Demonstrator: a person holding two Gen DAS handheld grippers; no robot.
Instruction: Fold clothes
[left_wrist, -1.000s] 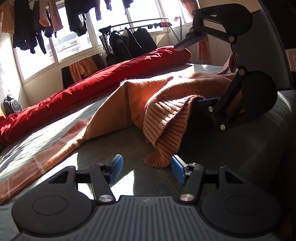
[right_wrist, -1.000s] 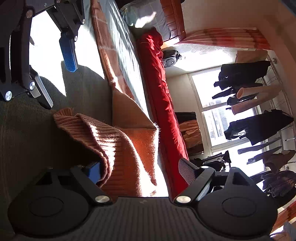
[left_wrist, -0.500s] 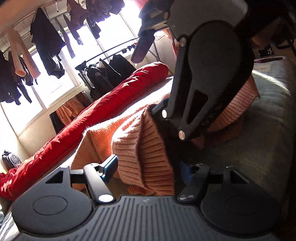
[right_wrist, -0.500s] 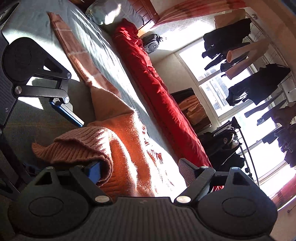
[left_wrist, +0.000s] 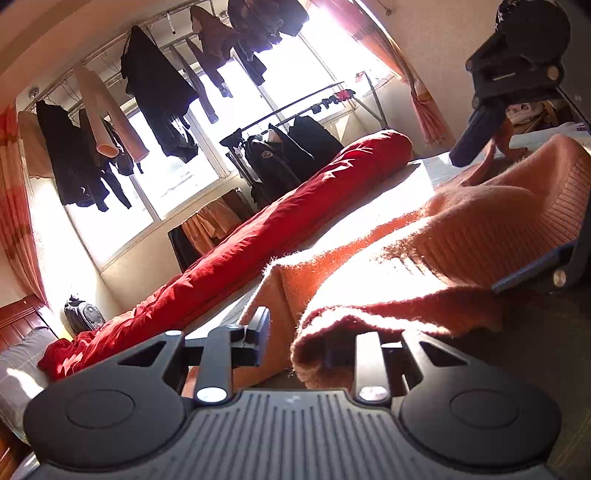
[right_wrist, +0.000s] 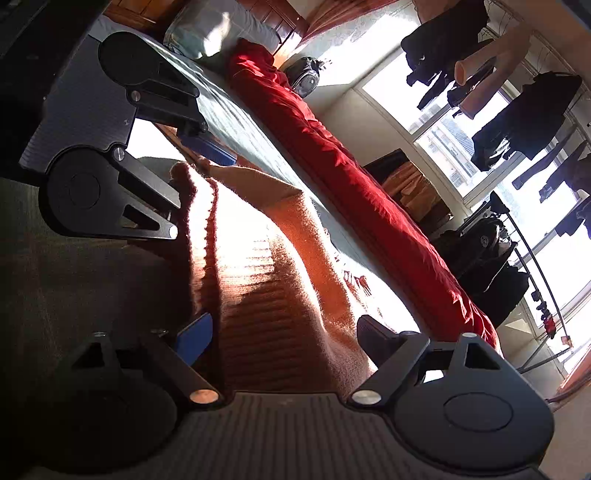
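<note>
1. Left gripper (left_wrist: 295, 341): jaws closing over the ribbed hem of the orange sweater (left_wrist: 424, 251); one pad sits clear of the knit at 9 o'clock, the other is buried in the fold, so a firm pinch cannot yet be confirmed.
2. Right gripper (right_wrist: 284, 332): spread wide, the hem lying between its fingers, unpressed.
3. Progress, judged: early. Hem gathered at two points; no completed fold visible, body rumpled.
4. Orientation: the sweater lies on the bed (left_wrist: 546, 354), long axis running from the hem at 6 o'clock toward 10 o'clock in the left view.
5. Surroundings: red quilt (left_wrist: 280, 218) alongside at 10 o'clock.
</note>
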